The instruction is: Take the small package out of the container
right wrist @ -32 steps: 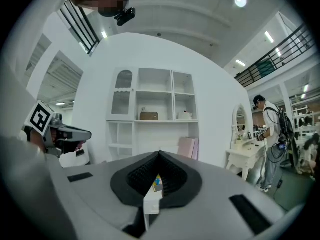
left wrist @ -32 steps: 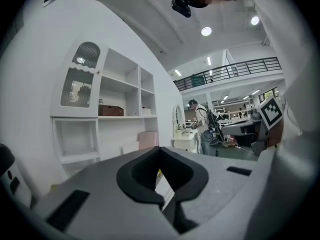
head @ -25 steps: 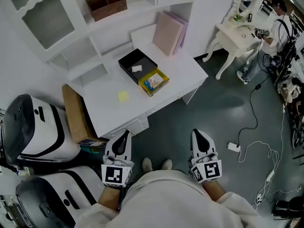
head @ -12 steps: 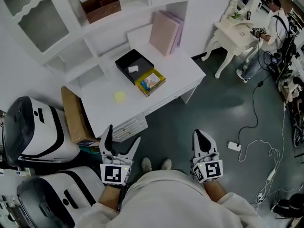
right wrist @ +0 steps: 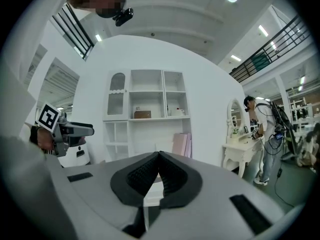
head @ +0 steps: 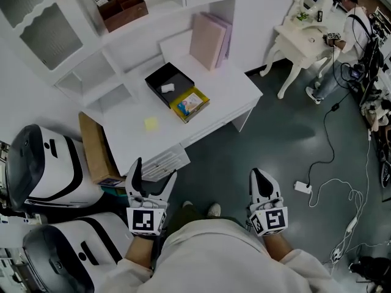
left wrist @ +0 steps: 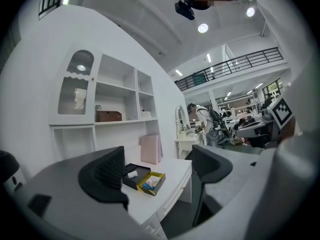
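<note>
A black open container [head: 177, 77] stands on the white desk [head: 131, 140], with the small white package [head: 167, 88] lying inside it. The container [left wrist: 135, 168] and package [left wrist: 132, 174] also show far ahead between the jaws in the left gripper view. My left gripper [head: 153, 172] hangs low near the desk's front edge, well short of the container; its jaws are opening with nothing between them [left wrist: 160, 170]. My right gripper [head: 258, 176] is held over the floor to the right, its jaws shut on nothing [right wrist: 159, 157].
A yellow box [head: 190, 104] sits against the container, a yellow sticky note [head: 150, 124] lies nearer me, and pink folders [head: 208, 40] lean at the desk's back. A cardboard box [head: 95, 148] and white machines [head: 43, 170] stand left. A person [head: 351, 17] stands by a vanity table [head: 305, 38]; cables lie on the floor.
The left gripper's jaws have gone from shut to wide apart. The view has shifted slightly, so the desk sits a little higher and further left. The right gripper stays shut.
</note>
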`<control>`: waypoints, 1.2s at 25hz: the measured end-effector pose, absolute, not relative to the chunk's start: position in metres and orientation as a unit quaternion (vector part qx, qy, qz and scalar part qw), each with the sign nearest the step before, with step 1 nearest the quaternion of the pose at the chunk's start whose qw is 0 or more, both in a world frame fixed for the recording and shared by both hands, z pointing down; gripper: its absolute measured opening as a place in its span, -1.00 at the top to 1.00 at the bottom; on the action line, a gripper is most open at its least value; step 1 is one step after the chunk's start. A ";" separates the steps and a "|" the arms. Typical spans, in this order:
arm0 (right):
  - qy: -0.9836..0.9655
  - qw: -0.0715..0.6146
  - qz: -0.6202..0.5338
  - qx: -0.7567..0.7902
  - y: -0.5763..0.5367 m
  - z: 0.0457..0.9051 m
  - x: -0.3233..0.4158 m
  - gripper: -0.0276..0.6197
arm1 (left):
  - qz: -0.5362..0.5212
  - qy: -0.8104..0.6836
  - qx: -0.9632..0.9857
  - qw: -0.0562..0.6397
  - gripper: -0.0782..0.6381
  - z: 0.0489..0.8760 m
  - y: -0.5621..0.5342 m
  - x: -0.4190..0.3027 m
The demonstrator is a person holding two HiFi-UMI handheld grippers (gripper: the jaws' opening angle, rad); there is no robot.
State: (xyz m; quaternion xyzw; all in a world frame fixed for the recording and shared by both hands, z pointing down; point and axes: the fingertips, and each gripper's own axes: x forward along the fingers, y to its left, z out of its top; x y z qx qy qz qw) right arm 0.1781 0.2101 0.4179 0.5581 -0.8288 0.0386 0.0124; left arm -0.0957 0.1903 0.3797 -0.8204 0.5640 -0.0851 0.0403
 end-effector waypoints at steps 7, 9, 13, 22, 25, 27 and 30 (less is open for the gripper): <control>-0.827 0.012 0.044 0.561 0.201 0.427 0.191 0.84 | -0.121 0.562 -0.818 0.028 -0.40 0.398 0.176 -0.089; -0.822 0.013 0.045 0.567 0.194 0.431 0.198 0.84 | -0.121 0.556 -0.821 0.035 -0.40 0.400 0.165 -0.087; -0.816 0.019 0.045 0.575 0.178 0.436 0.202 0.84 | -0.117 0.548 -0.827 0.040 -0.40 0.407 0.138 -0.086; -0.815 0.044 0.045 0.575 0.096 0.436 0.170 0.84 | -0.143 0.523 -0.840 0.032 -0.40 0.435 0.041 -0.105; -0.816 0.052 0.045 0.574 0.061 0.435 0.153 0.84 | -0.153 0.514 -0.844 0.024 -0.40 0.448 0.007 -0.115; -0.816 0.055 0.044 0.574 0.035 0.431 0.140 0.84 | -0.159 0.508 -0.846 0.020 -0.40 0.455 -0.017 -0.122; -0.818 0.057 0.043 0.570 0.000 0.424 0.121 0.84 | -0.172 0.496 -0.851 0.013 -0.40 0.465 -0.050 -0.128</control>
